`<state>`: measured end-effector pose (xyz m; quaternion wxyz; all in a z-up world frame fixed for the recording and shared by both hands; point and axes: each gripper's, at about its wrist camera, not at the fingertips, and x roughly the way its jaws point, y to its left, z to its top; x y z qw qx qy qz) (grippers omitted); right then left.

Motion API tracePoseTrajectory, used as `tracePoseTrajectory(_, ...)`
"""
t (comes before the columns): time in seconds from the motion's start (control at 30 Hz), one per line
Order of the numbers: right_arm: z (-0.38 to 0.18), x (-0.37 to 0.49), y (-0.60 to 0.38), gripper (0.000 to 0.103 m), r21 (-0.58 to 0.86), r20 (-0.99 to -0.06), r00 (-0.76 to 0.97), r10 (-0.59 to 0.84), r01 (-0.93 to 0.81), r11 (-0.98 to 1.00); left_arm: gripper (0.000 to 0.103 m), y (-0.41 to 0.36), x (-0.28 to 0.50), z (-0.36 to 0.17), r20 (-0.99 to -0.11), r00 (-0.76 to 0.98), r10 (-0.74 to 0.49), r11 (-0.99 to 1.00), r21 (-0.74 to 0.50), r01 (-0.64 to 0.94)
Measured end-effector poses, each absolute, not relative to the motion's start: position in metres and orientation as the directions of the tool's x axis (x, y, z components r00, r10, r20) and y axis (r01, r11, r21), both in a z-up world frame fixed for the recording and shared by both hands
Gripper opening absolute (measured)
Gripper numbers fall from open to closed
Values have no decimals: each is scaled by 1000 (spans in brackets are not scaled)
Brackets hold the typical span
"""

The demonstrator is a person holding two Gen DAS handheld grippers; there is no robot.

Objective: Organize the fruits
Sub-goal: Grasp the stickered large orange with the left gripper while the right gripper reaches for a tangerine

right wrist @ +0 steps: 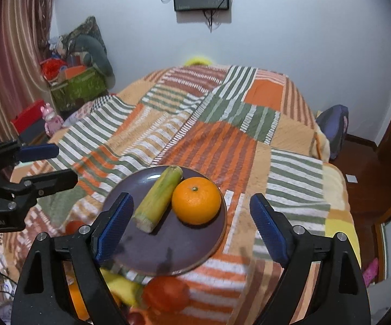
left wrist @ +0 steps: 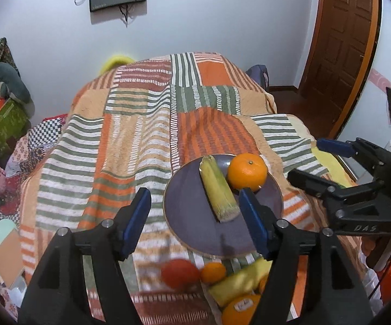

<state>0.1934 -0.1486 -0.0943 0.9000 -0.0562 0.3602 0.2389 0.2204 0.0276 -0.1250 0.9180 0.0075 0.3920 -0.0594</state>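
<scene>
A dark purple plate (left wrist: 190, 216) (right wrist: 179, 246) lies on the striped bedspread. On it rest a yellow-green sugarcane piece (left wrist: 217, 189) (right wrist: 159, 199) and an orange (left wrist: 247, 172) (right wrist: 196, 201), side by side. My left gripper (left wrist: 195, 216) is open and empty above the plate's near left part. My right gripper (right wrist: 192, 222) is open and empty above the plate; it also shows in the left wrist view (left wrist: 317, 159). Near the bed's front edge lie a red tomato (left wrist: 180, 273) (right wrist: 166, 293), a small orange (left wrist: 213, 272), a yellow fruit (left wrist: 239, 281) (right wrist: 122, 287) and a stickered orange (left wrist: 240, 310).
The striped bedspread (left wrist: 141, 140) (right wrist: 222, 124) covers the bed up to the far wall. A green box and clutter (right wrist: 76, 86) stand at the left. A wooden door (left wrist: 342, 40) is at the right. A backpack (right wrist: 332, 127) sits beside the bed.
</scene>
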Motion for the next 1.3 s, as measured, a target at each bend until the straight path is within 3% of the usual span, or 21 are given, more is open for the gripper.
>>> tracePoseTrajectory(0.37,-94,132,-159,92,70,-649,654,389,-458,886,74,13,155,-142,-758,642,-119,992,-58,115)
tracePoseTrajectory(0.87,-131,98,-162,91,70,-704,607,368,-457,887,75,-5,132,-203,-844,501,-191,981,-155,113)
tracePoseTrajectory(1.2,-144,92,-152,74,97,-735,550,398,-495,863,76,-6,135,-227,-862,456,-222,975,-200,97)
tracePoseTrajectory(1.3,-146,92,-148,71,114,-739,533,412,-504,856,65,-3,135,-228,-854,442,-274,961,-251,112)
